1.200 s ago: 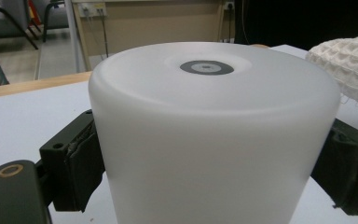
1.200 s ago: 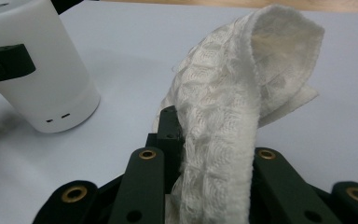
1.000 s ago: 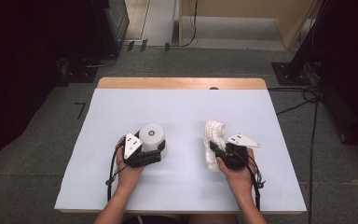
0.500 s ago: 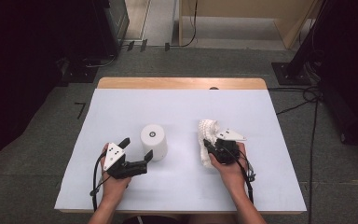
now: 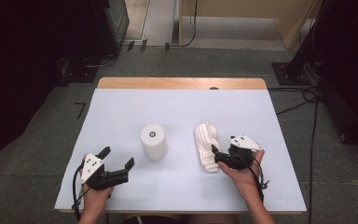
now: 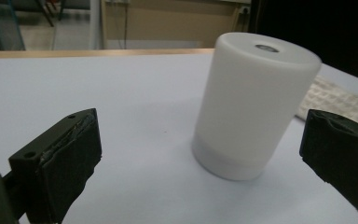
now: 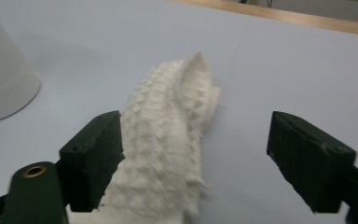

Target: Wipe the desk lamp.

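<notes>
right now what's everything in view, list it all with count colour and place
cylinder: one, white, upright, table middle-left
cloth: one, cream, textured, bunched lengthwise right of the cylinder
table: one, pale blue-white top, wooden far edge
cables: black, floor at right
left gripper: one, black, open, near-left of the cylinder, apart from it
right gripper: one, black, jaws just opened, cloth lies between them unpinched
hands: two, at the near edge

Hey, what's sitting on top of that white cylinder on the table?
Nothing rests on the white cylinder; its flat top bears a small dark round spot. What lies beneath it is covered; it stands upright on the pale blue table.
</notes>
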`<state>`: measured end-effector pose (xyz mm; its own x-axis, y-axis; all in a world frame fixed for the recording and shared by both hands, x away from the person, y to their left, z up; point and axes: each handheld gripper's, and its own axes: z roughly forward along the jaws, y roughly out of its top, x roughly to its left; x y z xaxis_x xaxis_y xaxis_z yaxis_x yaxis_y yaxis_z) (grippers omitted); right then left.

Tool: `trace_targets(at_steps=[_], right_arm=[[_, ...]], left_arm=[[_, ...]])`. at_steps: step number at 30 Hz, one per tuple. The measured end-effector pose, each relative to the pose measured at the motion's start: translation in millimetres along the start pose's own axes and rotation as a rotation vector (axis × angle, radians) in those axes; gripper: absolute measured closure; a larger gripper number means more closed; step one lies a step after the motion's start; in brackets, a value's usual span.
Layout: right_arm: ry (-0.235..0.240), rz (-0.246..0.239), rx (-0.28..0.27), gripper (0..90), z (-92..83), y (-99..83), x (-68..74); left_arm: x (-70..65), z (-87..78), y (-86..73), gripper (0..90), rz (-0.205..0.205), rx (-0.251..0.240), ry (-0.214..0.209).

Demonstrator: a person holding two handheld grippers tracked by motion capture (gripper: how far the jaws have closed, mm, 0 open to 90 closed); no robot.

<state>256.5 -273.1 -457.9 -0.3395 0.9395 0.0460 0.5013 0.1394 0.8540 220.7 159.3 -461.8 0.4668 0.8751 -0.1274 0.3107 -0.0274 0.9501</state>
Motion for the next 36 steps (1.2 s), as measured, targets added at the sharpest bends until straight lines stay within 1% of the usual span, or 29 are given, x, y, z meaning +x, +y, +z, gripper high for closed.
trace_targets(at_steps=[2,5,7,8,9,10,12,15,16,17,18,19,20,21,22,23,25,26,27,29,32,35,36], right_arm=[[-0.011,0.012,-0.017,14.0,-10.4,-5.6,-11.1],[-0.034,0.01,-0.029,12.0,-25.9,-15.1,-29.7],[-0.043,0.029,-0.033,9.2,-36.7,-21.6,-42.5],[-0.043,0.029,-0.033,9.2,-36.7,-21.6,-42.5],[-0.051,0.059,-0.033,7.0,-48.1,-29.4,-56.4],[-0.054,0.071,-0.034,5.7,-52.7,-32.9,-62.1],[-0.064,0.082,-0.027,3.6,-59.9,-38.6,-70.9],[-0.088,0.105,-0.026,1.3,-73.3,-46.8,-83.8],[-0.094,0.105,-0.026,0.3,-77.9,-49.5,-88.2],[-0.106,0.109,-0.025,0.0,-82.7,-52.6,-92.1],[-0.106,0.107,-0.024,0.0,-87.0,-56.2,-97.0],[-0.106,0.11,-0.017,0.0,-90.9,-60.0,-101.7],[-0.114,0.116,-0.01,0.0,-95.0,-65.2,-107.5],[-0.118,0.123,-0.001,0.0,-97.2,-68.4,-110.9],[-0.124,0.128,0.007,0.0,-99.2,-72.7,-115.6],[-0.136,0.138,0.015,0.0,-101.3,-76.6,-118.7],[-0.139,0.147,0.02,0.0,-104.5,-82.7,-123.9],[-0.141,0.152,0.022,0.0,-105.5,-85.0,-125.1],[-0.147,0.145,0.025,0.0,-105.6,-86.8,-126.0],[-0.147,0.157,0.032,0.0,-104.3,-89.5,-126.6],[-0.148,0.153,0.046,0.0,-102.0,-89.6,-125.2],[-0.147,0.147,0.036,0.0,-101.7,-87.8,-125.1],[-0.145,0.158,0.031,0.0,-102.1,-85.2,-123.9]], left_arm=[[7.1,-5.7,-1.9,0.0,0.002,0.0,0.021],[17.9,-13.8,-6.0,0.0,0.01,0.015,0.067],[24.0,-19.0,-8.4,0.0,0.008,0.025,0.086],[24.0,-19.0,-8.4,0.0,0.008,0.025,0.086],[26.5,-22.2,-9.4,0.0,0.024,0.027,0.105],[30.5,-26.7,-10.3,0.0,0.041,0.031,0.118],[36.4,-30.8,-11.4,0.0,0.031,0.034,0.131],[46.9,-35.8,-13.2,0.0,-0.005,0.05,0.143],[50.2,-37.5,-14.1,0.0,-0.011,0.057,0.147],[52.7,-38.9,-14.9,0.0,-0.008,0.066,0.156],[54.6,-40.3,-15.9,0.0,-0.005,0.071,0.164],[54.6,-40.3,-15.9,0.0,-0.005,0.071,0.164],[58.7,-43.4,-16.5,0.0,-0.021,0.079,0.153],[60.0,-44.5,-17.0,0.0,-0.022,0.082,0.155],[60.9,-45.1,-18.1,0.0,-0.014,0.083,0.164],[61.7,-45.2,-19.3,0.0,-0.013,0.086,0.172],[62.9,-43.9,-22.2,0.0,-0.021,0.095,0.173],[63.1,-42.2,-23.8,0.0,-0.021,0.106,0.174],[62.8,-40.5,-25.5,0.0,-0.019,0.118,0.172],[61.4,-38.4,-26.4,0.0,-0.01,0.134,0.178],[59.2,-39.8,-23.1,0.0,-0.016,0.112,0.164],[57.7,-40.4,-21.7,0.0,-0.008,0.108,0.164],[58.0,-40.7,-21.3,0.0,-0.01,0.107,0.161]])
